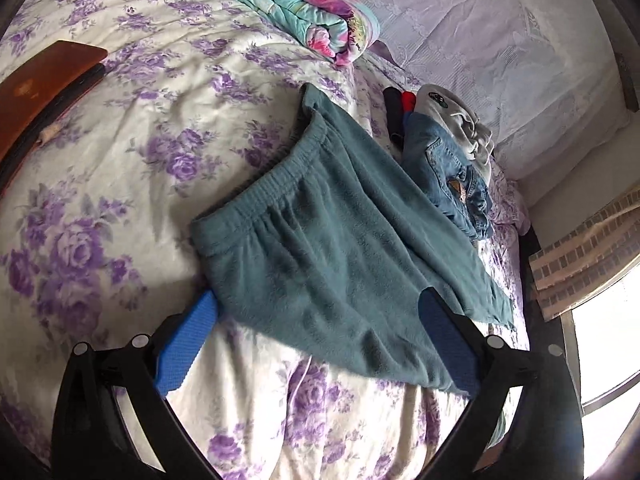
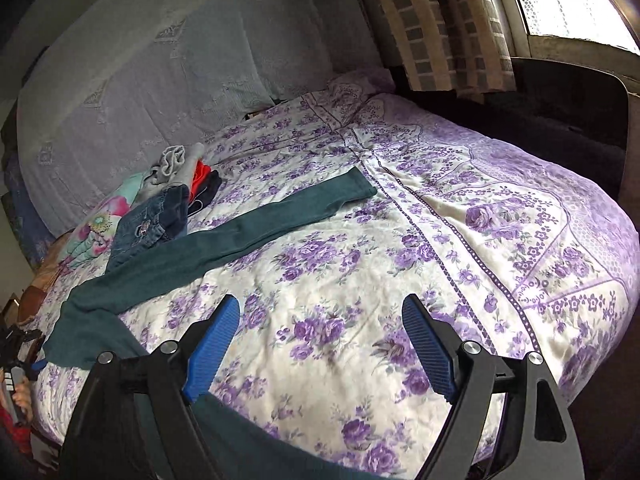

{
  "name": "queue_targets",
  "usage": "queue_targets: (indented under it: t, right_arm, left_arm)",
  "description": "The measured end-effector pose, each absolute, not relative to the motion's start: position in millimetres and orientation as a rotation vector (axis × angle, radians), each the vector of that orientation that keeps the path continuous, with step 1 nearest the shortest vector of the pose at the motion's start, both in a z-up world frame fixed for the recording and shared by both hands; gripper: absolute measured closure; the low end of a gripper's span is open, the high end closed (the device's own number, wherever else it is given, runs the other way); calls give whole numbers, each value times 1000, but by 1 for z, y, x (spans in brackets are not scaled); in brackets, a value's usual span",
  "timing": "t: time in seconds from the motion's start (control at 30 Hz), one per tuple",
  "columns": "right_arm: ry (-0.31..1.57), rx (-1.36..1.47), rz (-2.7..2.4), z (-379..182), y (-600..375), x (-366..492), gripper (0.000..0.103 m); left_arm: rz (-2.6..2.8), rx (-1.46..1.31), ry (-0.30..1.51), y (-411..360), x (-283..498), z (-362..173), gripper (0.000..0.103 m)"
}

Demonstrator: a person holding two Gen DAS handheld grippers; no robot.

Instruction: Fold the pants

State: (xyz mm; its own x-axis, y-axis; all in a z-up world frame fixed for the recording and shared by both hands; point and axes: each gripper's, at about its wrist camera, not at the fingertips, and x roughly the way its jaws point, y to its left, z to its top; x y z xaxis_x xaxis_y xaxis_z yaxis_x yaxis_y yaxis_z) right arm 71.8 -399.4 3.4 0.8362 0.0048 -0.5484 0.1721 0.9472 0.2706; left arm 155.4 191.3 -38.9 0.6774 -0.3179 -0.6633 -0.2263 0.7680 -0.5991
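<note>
In the left wrist view the teal pants (image 1: 320,232) lie spread across the middle of the frame on the floral bedspread (image 1: 120,152), waistband toward the upper left, laid flat so they can be folded; the left gripper (image 1: 316,312) hangs at the lower edge with its blue pads (image 1: 188,352) wide apart, straddling the cloth without pinching it, so it is released. A heap of jeans (image 1: 448,168) and other clothes sits just beside the pants at the right, apparently pushed aside to keep room. In the right wrist view the pants (image 2: 224,236) stretch from the lower left up toward the centre, one leg laid out long and straight; the right gripper (image 2: 320,340) stands at the bottom centre, spread wide over bare bedspread (image 2: 440,240) with nothing between its pads, beside the leg rather than on it, which looks like a pause before the next fold
</note>
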Motion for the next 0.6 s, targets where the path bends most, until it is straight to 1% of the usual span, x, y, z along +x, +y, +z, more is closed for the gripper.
queue_targets:
  t: [0.03,0.07,0.1,0.13,0.17,0.2,0.27,0.4,0.5,0.6]
  right_arm:
    - [567,312,-88,6,-399,64,19]
    - [556,304,-89,9,-398,55,19]
    - [547,295,-89,11,-399,47,19]
    - [543,285,-85,12,-400,40,19]
    - [545,273,-79,13,-400,33,19]
    - [552,260,-74,13,-402,28,19]
    - [577,245,-70,10,-406,21,19]
    - [633,225,-4,-3,-408,10,19]
    - [676,171,-6,-22,-406,6,19]
    - [713,193,11,-46,-409,5,19]
  left_arm:
    - [-47,-709,830,192,159,-40,15]
    - [-30,-706,822,194,162,-42,32]
    - [-7,-703,812,197,163,-43,42]
    - [2,-713,807,200,163,-46,66]
    - [-10,-749,805,206,162,-51,93]
    - [-32,-788,807,212,161,-56,97]
    - [-38,-846,777,225,153,-62,98]
    - [25,-833,701,242,142,-61,98]
    - [5,-893,680,249,141,-74,97]
    - [11,-868,678,246,141,-72,97]
